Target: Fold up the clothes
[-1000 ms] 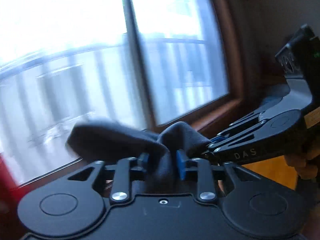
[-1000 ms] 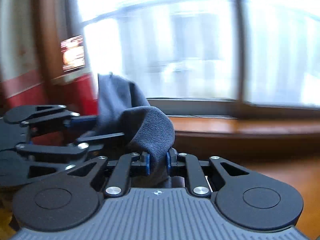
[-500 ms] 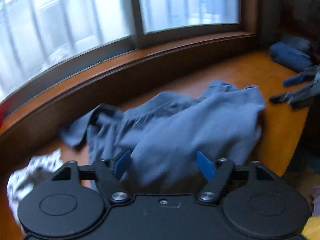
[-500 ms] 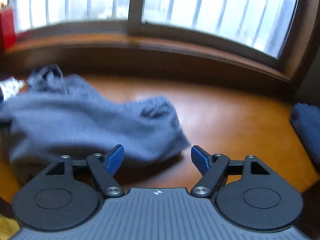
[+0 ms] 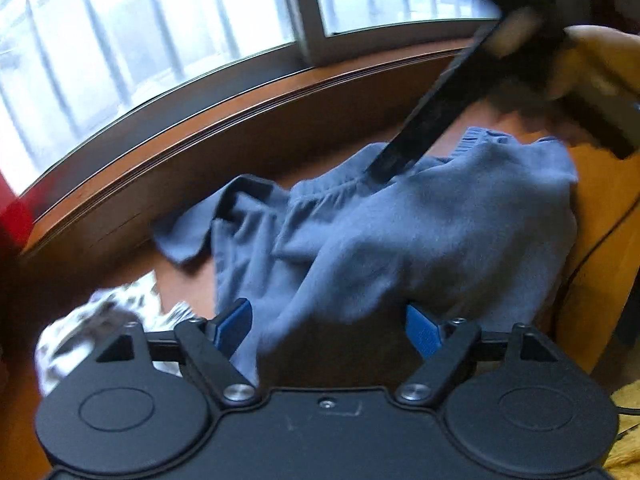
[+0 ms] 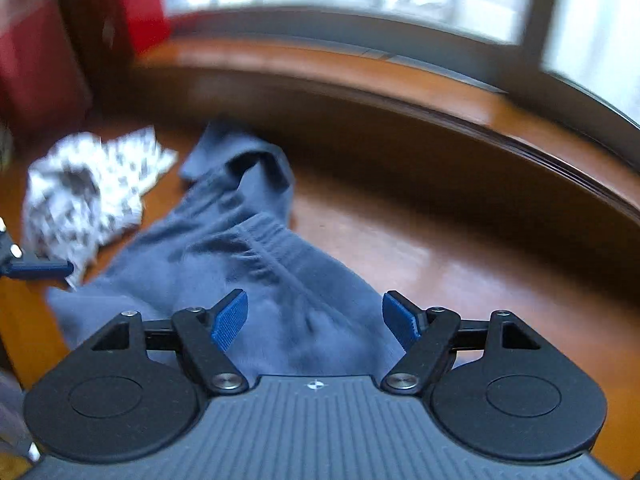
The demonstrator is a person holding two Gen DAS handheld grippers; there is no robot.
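Lying crumpled under both grippers, the garment (image 6: 256, 264) is running away toward the window; left gripper (image 5: 326, 326) jaws are opening, right gripper (image 6: 316, 320) jaws are standing wide, neither pinching cloth

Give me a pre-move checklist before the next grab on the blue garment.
1. Left gripper free of cloth: ok, jaws opening, pads not pressing.
2. Right gripper open: ok.
3. Blue garment down on the wooden surface: ok.
4. Garment spread flat: not ok, bunched and creased.
5. Patterned white cloth clear of garment: cannot tell, edges look touching.
6. Hem or corner to grab located: cannot tell, blurred.
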